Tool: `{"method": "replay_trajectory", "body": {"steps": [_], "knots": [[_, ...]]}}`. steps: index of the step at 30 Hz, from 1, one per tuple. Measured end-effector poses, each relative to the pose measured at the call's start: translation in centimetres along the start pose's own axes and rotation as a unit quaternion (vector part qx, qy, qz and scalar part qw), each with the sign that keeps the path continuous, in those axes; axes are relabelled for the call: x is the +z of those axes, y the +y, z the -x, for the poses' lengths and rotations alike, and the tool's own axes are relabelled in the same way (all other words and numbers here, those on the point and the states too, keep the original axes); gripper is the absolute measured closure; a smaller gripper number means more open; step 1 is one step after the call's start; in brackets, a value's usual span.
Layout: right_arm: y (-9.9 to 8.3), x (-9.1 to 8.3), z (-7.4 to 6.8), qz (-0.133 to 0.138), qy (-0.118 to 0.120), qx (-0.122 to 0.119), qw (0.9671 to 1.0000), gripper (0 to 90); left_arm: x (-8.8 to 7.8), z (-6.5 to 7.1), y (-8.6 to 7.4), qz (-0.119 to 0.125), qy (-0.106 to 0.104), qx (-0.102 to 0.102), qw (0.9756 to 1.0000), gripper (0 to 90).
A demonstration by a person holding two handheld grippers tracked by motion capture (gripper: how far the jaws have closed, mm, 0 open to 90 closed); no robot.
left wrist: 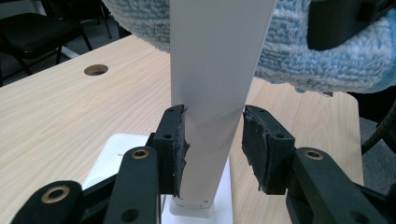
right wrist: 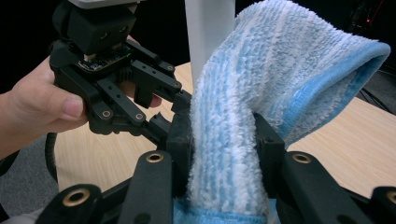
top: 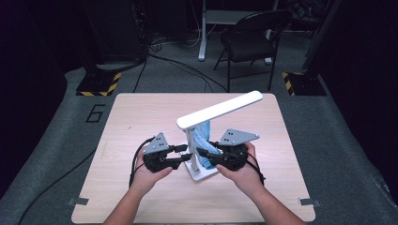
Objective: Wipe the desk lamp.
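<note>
L gripper (top: 184, 154), centre-left of high view: jaws span the white post of the desk lamp (top: 190, 140). In left gripper view (left wrist: 212, 149) the post (left wrist: 212, 93) stands between the pads; left pad (left wrist: 180, 154) touches it, right pad looks just off the post w/ a thin gap, so firm clamp or not: cannot tell. R gripper (top: 202, 153), centre of high view, just right of the post: jaws pinched on a folded blue-and-white microfibre cloth (top: 204, 136). Right gripper view (right wrist: 224, 154) shows the cloth (right wrist: 261, 93) squeezed between both pads, bulk fanning to upper right of frame, pressed against the lamp post (right wrist: 208, 32) at top centre. Lamp base (top: 199, 172) sits on the wooden table (top: 136, 117), middle of frame; lamp head (top: 220, 108) slants up toward upper right. Person's hands hold both grippers, coming in from the bottom edge. Black folding chair (top: 251, 33) at top centre, behind table.
</note>
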State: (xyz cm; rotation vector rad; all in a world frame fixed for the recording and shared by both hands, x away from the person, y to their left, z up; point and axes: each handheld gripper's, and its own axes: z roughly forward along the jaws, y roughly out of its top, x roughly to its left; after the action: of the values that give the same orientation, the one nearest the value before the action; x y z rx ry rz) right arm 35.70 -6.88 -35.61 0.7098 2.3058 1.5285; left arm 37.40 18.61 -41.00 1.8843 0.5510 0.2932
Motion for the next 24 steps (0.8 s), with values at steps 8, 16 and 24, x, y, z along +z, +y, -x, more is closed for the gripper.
{"method": "replay_trajectory", "body": {"steps": [8, 16, 24], "knots": [[1.1, -0.6, -0.1, 0.012, 0.0, -0.005, 0.9999, 66.2, 0.0, 0.0, -0.1, -0.002, -0.002, -0.003, 1.0, 59.4], [2.6, -1.8, -0.4, 0.039, -0.007, -0.018, 0.9991, 66.2, 0.3, 0.2, -0.2, -0.003, -0.005, -0.004, 1.0, 59.6], [3.0, -2.2, -0.2, 0.052, -0.008, -0.02, 0.9984, 66.5, 0.3, 0.1, -0.1, -0.005, -0.008, 0.0, 1.0, 59.7]]}}
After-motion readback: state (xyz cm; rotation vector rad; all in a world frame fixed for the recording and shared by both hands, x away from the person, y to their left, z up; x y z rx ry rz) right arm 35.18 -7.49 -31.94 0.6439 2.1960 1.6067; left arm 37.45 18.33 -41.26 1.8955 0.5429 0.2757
